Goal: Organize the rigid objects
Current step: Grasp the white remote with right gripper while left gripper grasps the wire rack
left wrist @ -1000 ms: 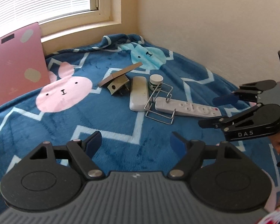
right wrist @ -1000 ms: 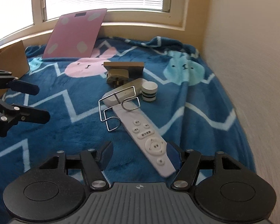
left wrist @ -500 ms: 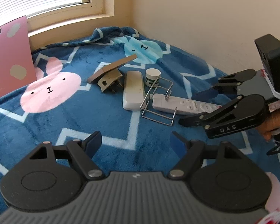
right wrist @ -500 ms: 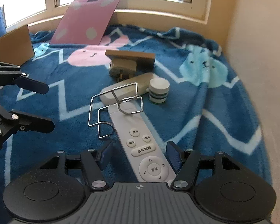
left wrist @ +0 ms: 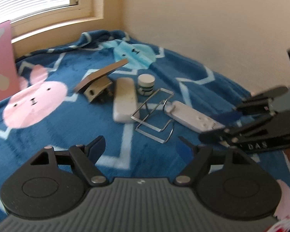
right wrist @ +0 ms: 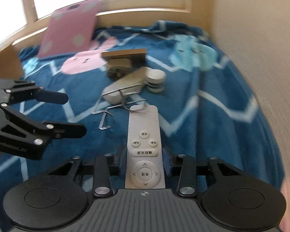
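Remote control (right wrist: 144, 150) lies on blue blanket (right wrist: 203, 119), its near end between fingers of right gripper (right wrist: 145, 160), whose jaws have just been closing and now look clamped on its sides. Far end at 12 o'clock touches wire rack (right wrist: 114, 106). Left gripper (left wrist: 141, 145) hovers w/ jaws apart, nothing between. Judged early: second remote (left wrist: 124, 99), jar (left wrist: 146, 84), plug (left wrist: 96, 89) all unsorted. Wall (right wrist: 261, 38) close at 3 o'clock; freer blanket toward 9.

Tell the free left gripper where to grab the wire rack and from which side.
Grip the wire rack on the straight bar of its near end, coming from the open blanket side. The far loop hooks around the white remote, which the right gripper has just closed on; the left gripper is open.
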